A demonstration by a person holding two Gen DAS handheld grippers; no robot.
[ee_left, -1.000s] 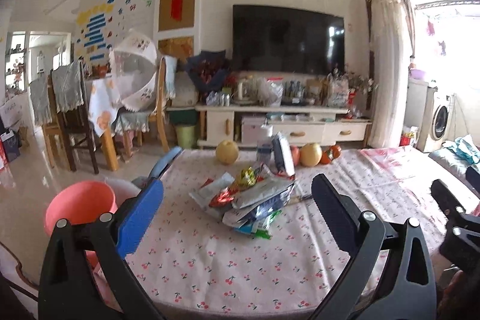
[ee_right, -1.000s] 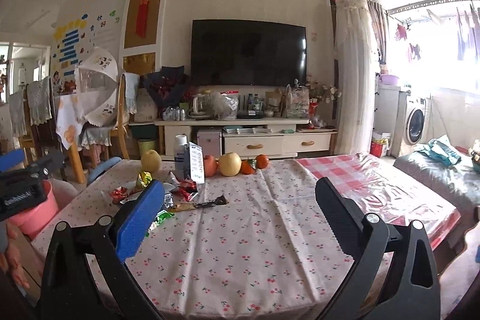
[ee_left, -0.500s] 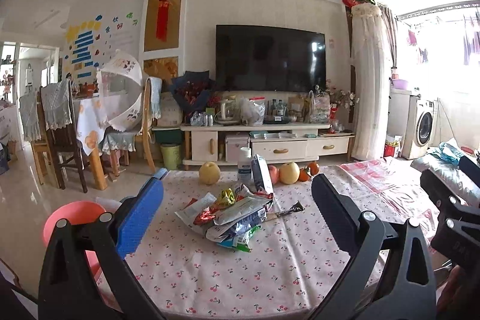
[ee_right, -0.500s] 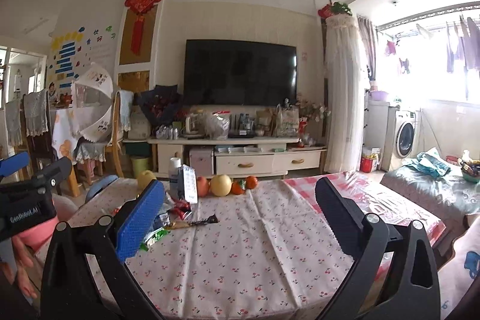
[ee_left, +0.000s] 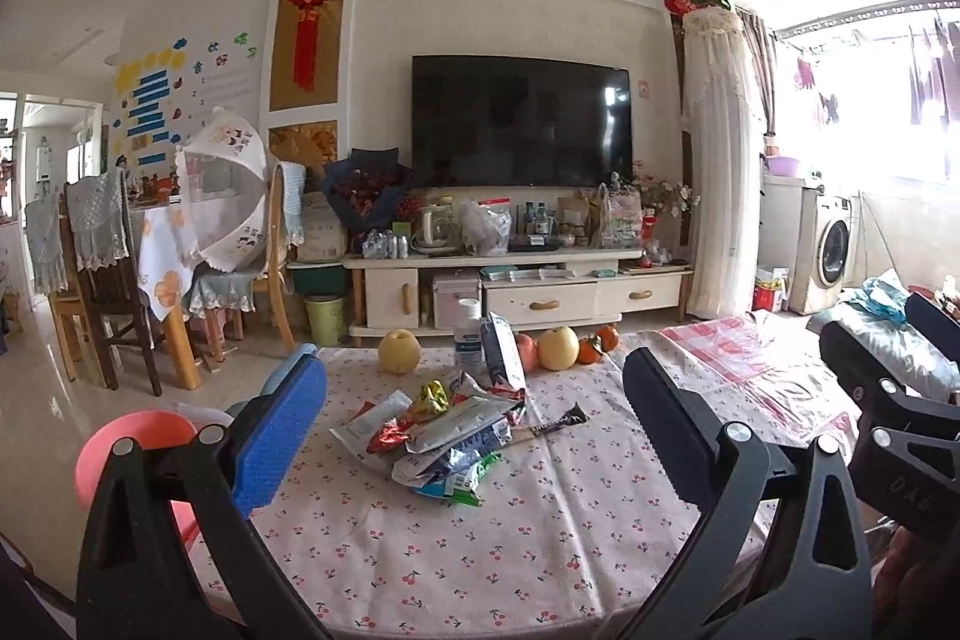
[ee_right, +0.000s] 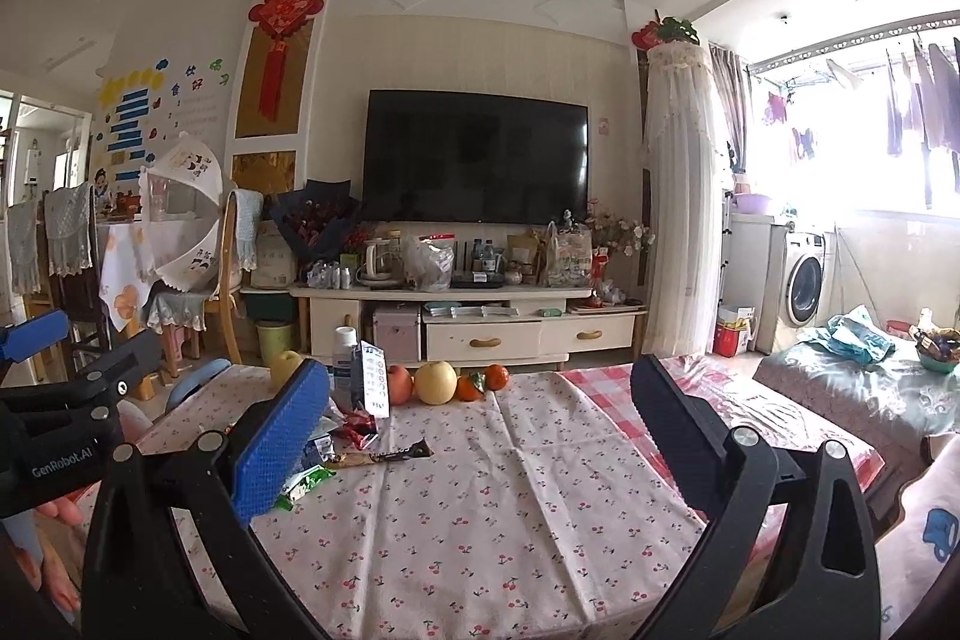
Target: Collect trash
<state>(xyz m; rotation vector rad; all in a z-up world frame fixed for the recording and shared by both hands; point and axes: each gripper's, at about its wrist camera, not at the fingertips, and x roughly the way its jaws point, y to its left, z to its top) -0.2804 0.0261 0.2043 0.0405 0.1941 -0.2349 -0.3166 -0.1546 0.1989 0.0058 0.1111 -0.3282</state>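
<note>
**Trash heap mid-desk, both claws wide & empty**

Trash pile [ee_left: 438,436] of wrappers sits mid desk [ee_left: 480,550], fruit behind it; left claw [ee_left: 474,430] gapes wide, holds nothing. Right wrist view: pile [ee_right: 336,436] off to left, right claw [ee_right: 480,436] spread wide, empty, above bare cloth.

My 2 wrist cams face the black wall TV [ee_left: 521,119] from the near edge of the cherry-print tablecloth [ee_right: 480,508]; both share the crumpled wrapper pile [ee_left: 444,436].
</note>
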